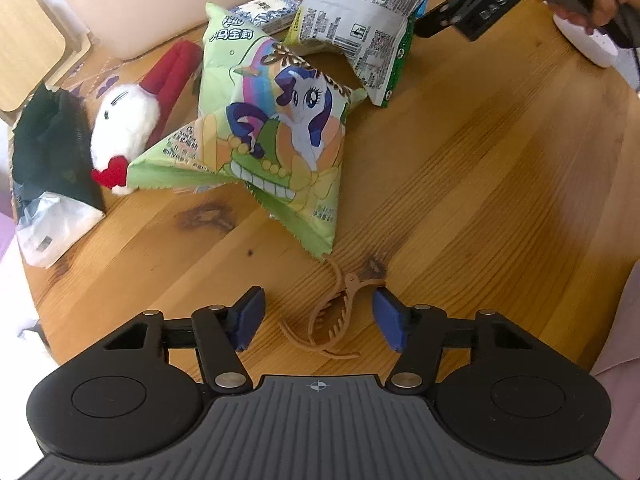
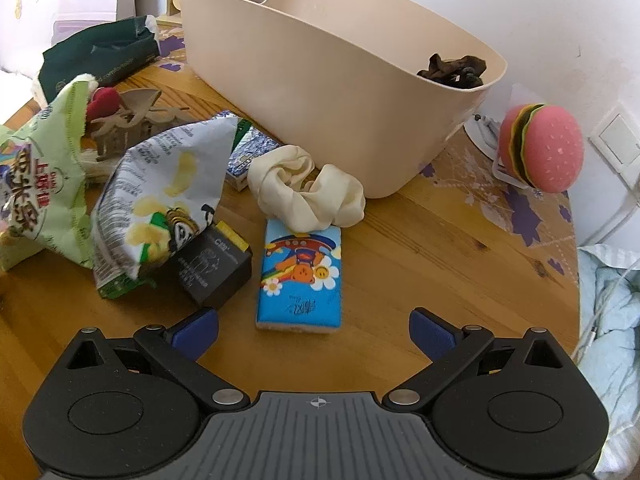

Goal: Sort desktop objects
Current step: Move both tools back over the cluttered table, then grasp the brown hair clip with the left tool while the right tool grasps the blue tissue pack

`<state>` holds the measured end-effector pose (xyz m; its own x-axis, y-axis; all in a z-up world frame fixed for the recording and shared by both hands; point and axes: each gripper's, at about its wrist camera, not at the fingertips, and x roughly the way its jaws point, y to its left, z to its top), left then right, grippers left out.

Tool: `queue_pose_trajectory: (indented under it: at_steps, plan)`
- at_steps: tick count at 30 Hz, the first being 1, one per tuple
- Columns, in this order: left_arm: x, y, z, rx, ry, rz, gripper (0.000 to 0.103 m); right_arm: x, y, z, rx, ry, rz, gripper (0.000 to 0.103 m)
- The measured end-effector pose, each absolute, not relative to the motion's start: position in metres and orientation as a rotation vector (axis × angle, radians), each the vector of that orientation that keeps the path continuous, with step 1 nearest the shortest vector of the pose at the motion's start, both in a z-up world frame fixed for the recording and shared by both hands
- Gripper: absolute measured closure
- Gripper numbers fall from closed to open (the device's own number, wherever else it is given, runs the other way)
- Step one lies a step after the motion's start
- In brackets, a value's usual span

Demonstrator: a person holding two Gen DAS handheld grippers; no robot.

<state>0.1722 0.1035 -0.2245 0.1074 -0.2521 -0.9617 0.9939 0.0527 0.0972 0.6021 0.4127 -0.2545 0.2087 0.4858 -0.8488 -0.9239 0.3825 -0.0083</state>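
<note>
Beige tub [image 2: 340, 92] contents mostly hidden behind wall; dark item [image 2: 452, 68] at rim unidentifiable.

My left wrist cam sits low over the table [image 1: 480, 168], looking forward past its own fingers at a hair clip [image 1: 332, 316] right up close, with the pony bag [image 1: 276, 120] a bit beyond. The right wrist cam is also close to the wood, facing the bin [image 2: 320, 92]. Both views catch the pony bag [image 2: 36, 184], the chip bag [image 1: 360, 28] [image 2: 160, 192] and the bin [image 1: 140, 4]. The left one sees the right gripper [image 1: 424, 0] too.
</note>
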Motion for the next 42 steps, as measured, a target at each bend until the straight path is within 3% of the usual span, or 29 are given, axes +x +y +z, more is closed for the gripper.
queue_pose_trajectory:
  at_steps: [6,13,20,24,25,42]
  plan:
    - [0.176,0.1,-0.226,1.037,0.98,-1.253,0.045,0.611,0.418,-0.265,-0.52,0.918,1.012,0.001]
    - [0.177,0.099,-0.225,1.055,0.972,-1.284,0.053,0.618,0.416,-0.271,-0.416,0.951,0.98,0.01]
    - [0.179,0.099,-0.223,1.061,0.966,-1.297,0.082,0.616,0.41,-0.269,-0.272,0.98,0.91,0.035]
    - [0.18,0.098,-0.224,1.059,0.974,-1.302,0.083,0.61,0.409,-0.265,-0.233,0.986,0.884,0.058]
    - [0.18,0.098,-0.224,1.059,0.977,-1.306,0.083,0.609,0.409,-0.264,-0.229,0.992,0.879,0.06]
    - [0.176,0.121,-0.21,0.955,1.037,-1.368,0.083,0.575,0.369,-0.246,-0.098,1.052,0.757,0.06]
